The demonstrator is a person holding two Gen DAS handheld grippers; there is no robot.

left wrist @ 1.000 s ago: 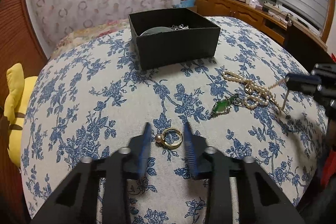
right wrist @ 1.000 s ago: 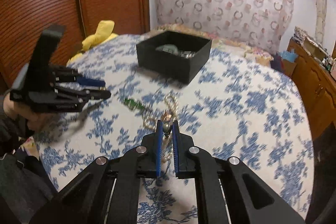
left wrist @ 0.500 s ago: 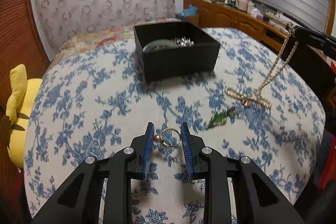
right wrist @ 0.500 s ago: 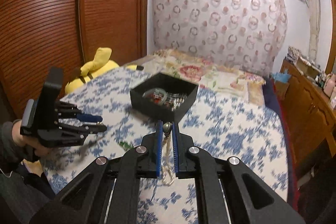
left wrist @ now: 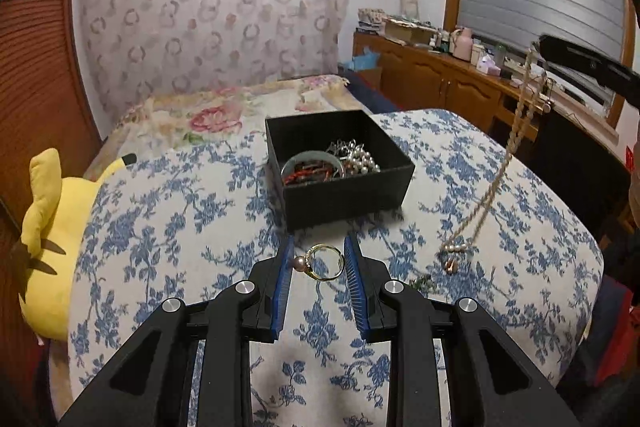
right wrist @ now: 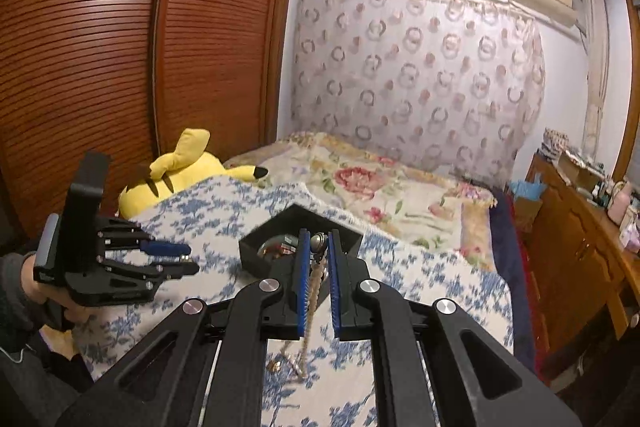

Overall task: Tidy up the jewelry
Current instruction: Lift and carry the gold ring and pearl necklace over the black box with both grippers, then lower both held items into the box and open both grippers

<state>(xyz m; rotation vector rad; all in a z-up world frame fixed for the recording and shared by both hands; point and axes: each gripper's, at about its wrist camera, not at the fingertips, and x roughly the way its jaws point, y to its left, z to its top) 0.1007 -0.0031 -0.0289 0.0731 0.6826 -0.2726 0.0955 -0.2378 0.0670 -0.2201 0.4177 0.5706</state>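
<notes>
Gold ring [left wrist: 325, 262] with a small pearl, pinched crosswise between the blue pads of the left gripper [left wrist: 318, 259]; jaws narrowed to the ring's width, pearl against the left pad, band against the right. It hangs clear of the cloth, just short of the black box [left wrist: 340, 163].

Pearl necklace [left wrist: 505, 163] hangs from the right gripper [right wrist: 319, 255], whose jaws are all but closed on the clasp end. The strand drops in a long slack line; its lower end with a small pendant looks to be at or just above the blue-flowered cloth [left wrist: 168, 227], hard to tell which. A green piece [left wrist: 420, 281] lies on the cloth just beside the left gripper's right finger.

Box sits mid-cloth, open, already holding a pale bangle, red beads and a silvery cluster. Yellow plush toy [left wrist: 52, 239] at the cloth's left edge. Wooden cabinet [left wrist: 440, 87] far right.

Risks, as judged:
- Ring held by thin edge contact only; a tilt or jolt could let it pivot out and roll off across the cloth.
- Trailing necklace end could snag the green piece or the box rim and drag it.
- Swinging strand may miss the box or tangle with the silvery cluster.
- Both grippers converging on one small box could collide.
</notes>
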